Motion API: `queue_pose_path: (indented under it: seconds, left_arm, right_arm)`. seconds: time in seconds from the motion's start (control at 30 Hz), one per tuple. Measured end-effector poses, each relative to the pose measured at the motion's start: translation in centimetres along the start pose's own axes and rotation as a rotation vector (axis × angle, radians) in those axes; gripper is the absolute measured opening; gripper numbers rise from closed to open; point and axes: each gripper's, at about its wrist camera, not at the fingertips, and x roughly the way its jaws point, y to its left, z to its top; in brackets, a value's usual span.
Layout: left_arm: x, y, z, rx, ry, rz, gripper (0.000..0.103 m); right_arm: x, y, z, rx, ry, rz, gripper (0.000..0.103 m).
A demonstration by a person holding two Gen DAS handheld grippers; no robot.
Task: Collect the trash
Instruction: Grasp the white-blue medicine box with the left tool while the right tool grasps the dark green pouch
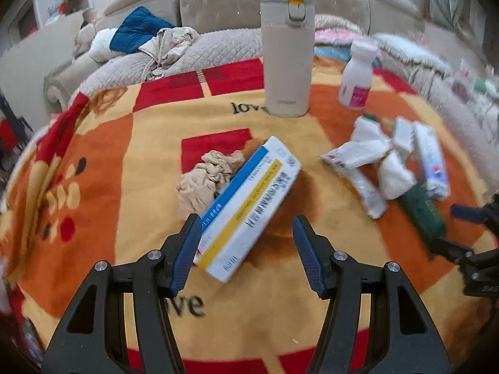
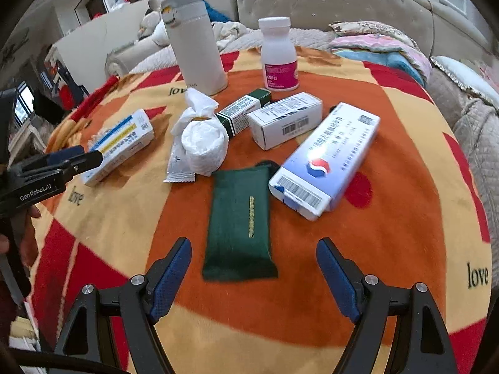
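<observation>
left gripper [image 1: 243, 249]: jaws apart, gripping nothing, hanging over the near end of the striped box [image 1: 249, 205]
right gripper [image 2: 254, 275]: wide open, empty, right above the green pouch [image 2: 238, 221]
trash: boxes, tissue wad [image 2: 204, 145] and crumpled paper [image 1: 207, 177], all scattered on the blanket [image 2: 389, 249]
flask [image 1: 287, 53]: upright at the back, near the pill bottle [image 2: 278, 54]

We hold the left gripper [image 1: 246, 249] tilted downward, jaws parted with nothing pressed between them. Our right gripper [image 2: 254, 277] tilts down too, jaws spread wide and empty, beside the left.
</observation>
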Motion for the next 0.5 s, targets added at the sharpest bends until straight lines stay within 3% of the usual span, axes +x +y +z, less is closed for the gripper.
queue_pose_path:
  seconds: [0.13, 0.43, 0.5]
  left_arm:
    - [1.7, -0.6, 0.4, 0.063, 0.01, 0.054, 0.059]
    - [3.3, -3.0, 0.1, 0.212, 0.041, 0.069, 0.064]
    - [3.4, -2.9, 0.2, 0.211, 0.039, 0.057, 0.063]
  right_arm:
    - [1.0, 0.5, 0.3, -0.028, 0.002, -0.027, 0.08]
    - [1.9, 1.5, 0.7, -0.092, -0.045, -0.083, 0.082]
    - [1.8, 1.6, 0.6, -0.098, -0.066, -0.089, 0.072]
